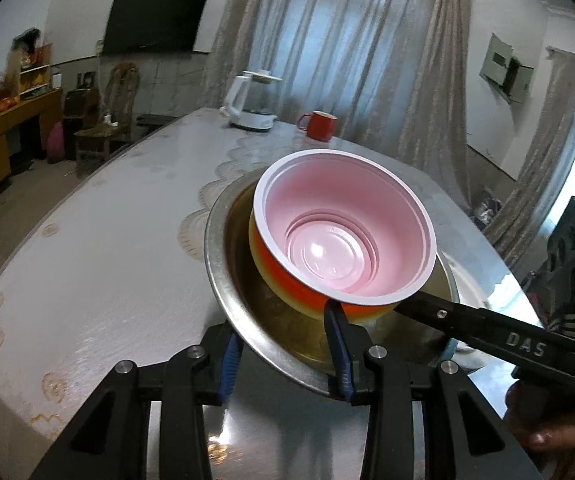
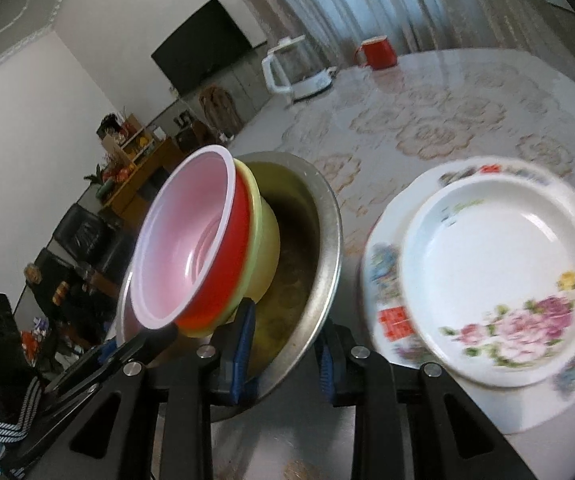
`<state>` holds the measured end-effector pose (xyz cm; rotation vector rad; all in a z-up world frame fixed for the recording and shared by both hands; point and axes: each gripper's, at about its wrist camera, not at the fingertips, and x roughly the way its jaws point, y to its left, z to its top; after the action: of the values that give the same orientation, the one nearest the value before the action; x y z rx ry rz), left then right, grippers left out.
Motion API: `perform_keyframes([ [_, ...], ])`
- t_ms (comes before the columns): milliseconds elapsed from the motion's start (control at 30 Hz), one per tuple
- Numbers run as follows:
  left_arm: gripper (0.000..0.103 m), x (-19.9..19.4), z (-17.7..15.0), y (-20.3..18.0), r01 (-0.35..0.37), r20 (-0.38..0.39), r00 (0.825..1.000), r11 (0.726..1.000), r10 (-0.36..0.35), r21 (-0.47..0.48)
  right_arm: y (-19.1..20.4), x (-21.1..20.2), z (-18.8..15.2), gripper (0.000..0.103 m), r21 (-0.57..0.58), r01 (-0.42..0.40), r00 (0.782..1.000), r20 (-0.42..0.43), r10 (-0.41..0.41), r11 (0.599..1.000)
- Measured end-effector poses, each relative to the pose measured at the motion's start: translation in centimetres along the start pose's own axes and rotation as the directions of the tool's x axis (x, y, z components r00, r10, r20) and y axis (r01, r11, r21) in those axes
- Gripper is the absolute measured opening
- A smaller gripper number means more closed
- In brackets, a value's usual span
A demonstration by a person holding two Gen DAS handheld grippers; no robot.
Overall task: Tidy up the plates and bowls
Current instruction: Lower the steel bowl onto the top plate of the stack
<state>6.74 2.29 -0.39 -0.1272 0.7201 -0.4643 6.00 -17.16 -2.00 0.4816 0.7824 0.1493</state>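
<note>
**Li:** Bowls first: where are they, and what holds them?

**Ana:** The left hand-held gripper (image 1: 283,356) is narrow and closed over the near rim of the steel basin (image 1: 223,264), one finger outside the wall and one inside. The right hand-held gripper (image 2: 285,350) bites the same rim just beside it. In the basin sits a yellow bowl (image 2: 265,248), and nested in that is a red bowl (image 1: 343,232) with a pink inside.

**Li:** So which step is it?

**Ana:** I think the whole nest is being carried as one stack. The next move needs both grips level, because the inner bowls lean toward one side and may slide.

**Li:** Is there room?

**Ana:** The floral plate (image 2: 499,264) lies on a larger patterned plate (image 2: 383,280), near the basin on the right. The worktop (image 1: 107,260) to the left is bare up to its edge. The kettle (image 1: 247,104) and red mug (image 1: 319,125) stand well apart at the far end.
</note>
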Motion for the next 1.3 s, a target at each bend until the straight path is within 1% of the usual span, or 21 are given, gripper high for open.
perform_keyframes([
  [100, 0.040, 0.3, 0.6, -1.5, 0.029, 0.003, 1.000, 0.999, -0.029, 0.015, -0.7, -2.0, 0.4, 0.028, 0.009, 0.009, 0.999, 0.035, -0.009, 1.000],
  [167, 0.040, 0.4, 0.9, -2.9, 0.042, 0.010, 0.999, 0.998, -0.042, 0.043, -1.5, -2.8, 0.4, 0.028, 0.020, 0.020, 0.999, 0.049, -0.021, 1.000],
  [400, 0.040, 1.4, 1.6, -6.8, 0.074, 0.006, 0.997, 0.990, -0.076, 0.123, -4.5, -5.0, 0.5, 0.028, 0.096, 0.049, 0.995, 0.082, -0.057, 0.994],
  [667, 0.040, 4.3, 1.1, -10.0, 0.129, -0.055, 0.991, 0.979, -0.121, 0.158, -8.4, -6.7, 0.2, 0.028, 0.168, 0.095, 0.988, 0.103, -0.114, 0.981],
  [800, 0.040, 4.9, 0.8, -11.5, 0.138, -0.060, 0.990, 0.972, -0.129, 0.192, -9.9, -7.1, -0.2, 0.028, 0.196, 0.107, 0.987, 0.100, -0.128, 0.975],
  [1100, 0.041, 6.2, 0.3, -13.5, 0.181, -0.102, 0.981, 0.961, -0.163, 0.209, -11.9, -8.1, -0.4, 0.028, 0.244, 0.141, 0.981, 0.095, -0.168, 0.960],
  [1300, 0.041, 6.9, -0.6, -13.5, 0.191, -0.124, 0.978, 0.962, -0.169, 0.195, -12.5, -8.2, -1.1, 0.028, 0.243, 0.167, 0.978, 0.079, -0.191, 0.955],
])
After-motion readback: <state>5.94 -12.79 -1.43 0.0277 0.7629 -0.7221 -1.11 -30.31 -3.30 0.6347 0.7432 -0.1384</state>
